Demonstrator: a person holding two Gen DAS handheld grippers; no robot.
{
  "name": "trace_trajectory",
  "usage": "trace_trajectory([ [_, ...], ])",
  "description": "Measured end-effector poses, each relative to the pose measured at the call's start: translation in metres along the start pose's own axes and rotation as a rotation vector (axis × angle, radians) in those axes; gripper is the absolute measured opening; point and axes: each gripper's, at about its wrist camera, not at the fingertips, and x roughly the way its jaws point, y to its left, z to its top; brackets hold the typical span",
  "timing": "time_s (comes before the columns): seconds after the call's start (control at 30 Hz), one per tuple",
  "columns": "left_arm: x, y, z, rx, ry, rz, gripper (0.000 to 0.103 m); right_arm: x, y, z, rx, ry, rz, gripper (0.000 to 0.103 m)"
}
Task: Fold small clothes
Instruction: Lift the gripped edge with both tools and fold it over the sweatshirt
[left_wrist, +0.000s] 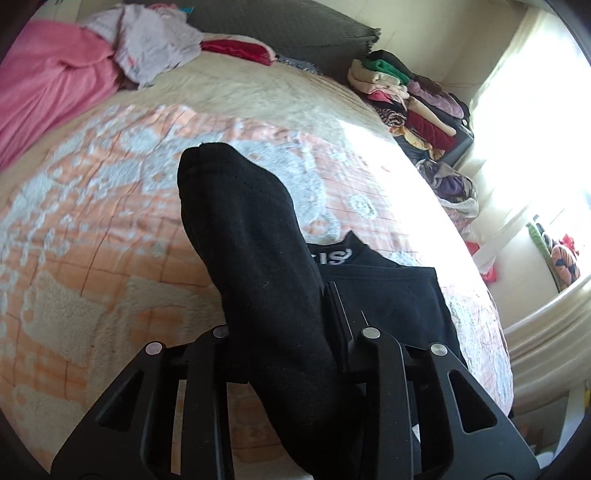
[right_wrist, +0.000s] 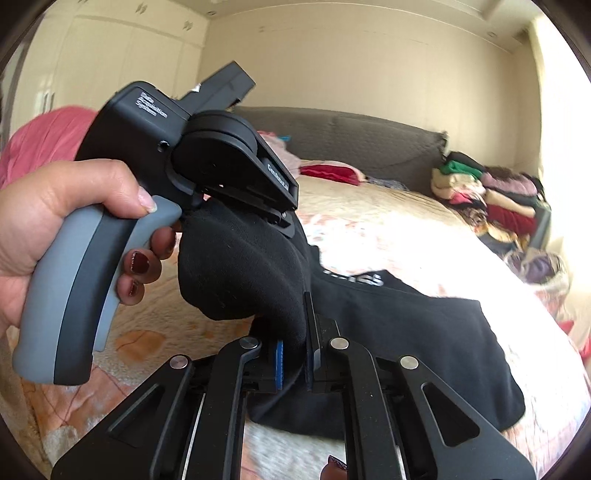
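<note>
A black sock (left_wrist: 251, 240) rises from between the fingers of my left gripper (left_wrist: 280, 306), which is shut on its lower part; its toe points up and away. The right wrist view has the same sock (right_wrist: 236, 273) stretched between both tools. A hand (right_wrist: 44, 221) holds the left gripper (right_wrist: 286, 221), clamped on the sock's upper end. My right gripper (right_wrist: 295, 332) is shut on the lower end, blue pads (right_wrist: 279, 363) pressing the cloth. Beneath the sock, a black garment (right_wrist: 406, 332) with white lettering lies flat on the bedspread (left_wrist: 110, 221).
Folded clothes are stacked (left_wrist: 406, 92) at the bed's far right corner. More loose laundry (left_wrist: 454, 184) sits beside the bed. A pink blanket (left_wrist: 48, 92) and pale garments (left_wrist: 155, 48) lie by the grey headboard (left_wrist: 277, 26). Bright window light washes the right side.
</note>
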Motion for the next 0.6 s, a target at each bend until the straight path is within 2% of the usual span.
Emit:
trace_trajectory([
  [0.23, 0.013, -0.048, 0.003, 0.081, 0.011, 0.039, 0.022, -0.016, -0.038, -0.007, 0.110, -0.001, -0.010, 0.007],
  [0.6, 0.035, -0.101, -0.002, 0.160, 0.045, 0.069, 0.023, -0.030, -0.074, -0.025, 0.231, -0.007, -0.041, 0.007],
])
